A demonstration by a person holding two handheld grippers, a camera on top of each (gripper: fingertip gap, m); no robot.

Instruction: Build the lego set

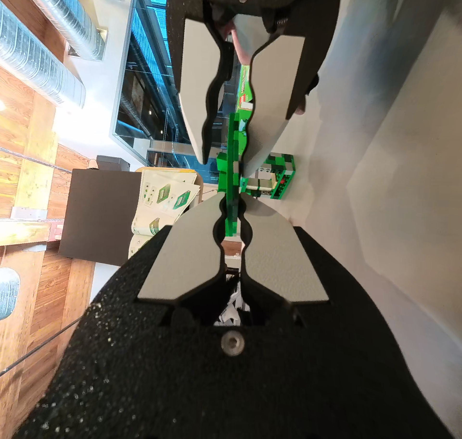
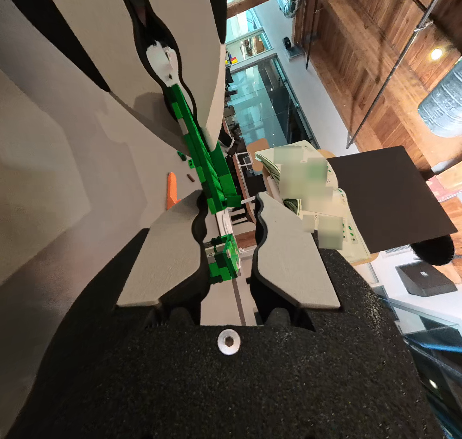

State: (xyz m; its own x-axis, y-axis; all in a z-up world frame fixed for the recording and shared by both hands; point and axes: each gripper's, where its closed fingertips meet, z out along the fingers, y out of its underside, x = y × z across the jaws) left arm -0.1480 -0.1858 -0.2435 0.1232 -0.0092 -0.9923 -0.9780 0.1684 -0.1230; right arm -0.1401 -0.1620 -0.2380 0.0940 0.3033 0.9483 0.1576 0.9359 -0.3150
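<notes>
Centre of the left wrist view, I see the left gripper (image 1: 231, 203) clamped on the green lego plate (image 1: 231, 177), held edge-on off the white table (image 1: 375, 202). Right gripper (image 2: 230, 198) jaws are spread wide, one finger (image 2: 175, 227) touching the plate's end. Lower centre of right view: partly built lego block (image 2: 222, 262); orange tool (image 2: 172, 189) to its left.

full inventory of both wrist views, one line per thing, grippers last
flat green Lego panel: 1, green with grey bits, held on edge between both grippers
blocky green Lego build: 1, green, black, grey, on white table
orange brick separator: 1, on table
loose small bricks: a few, green and brown, on table
instruction booklet: 1, white-green, open, propped
green Lego box: 1, on table
left gripper: shut on panel
right gripper: open
</notes>
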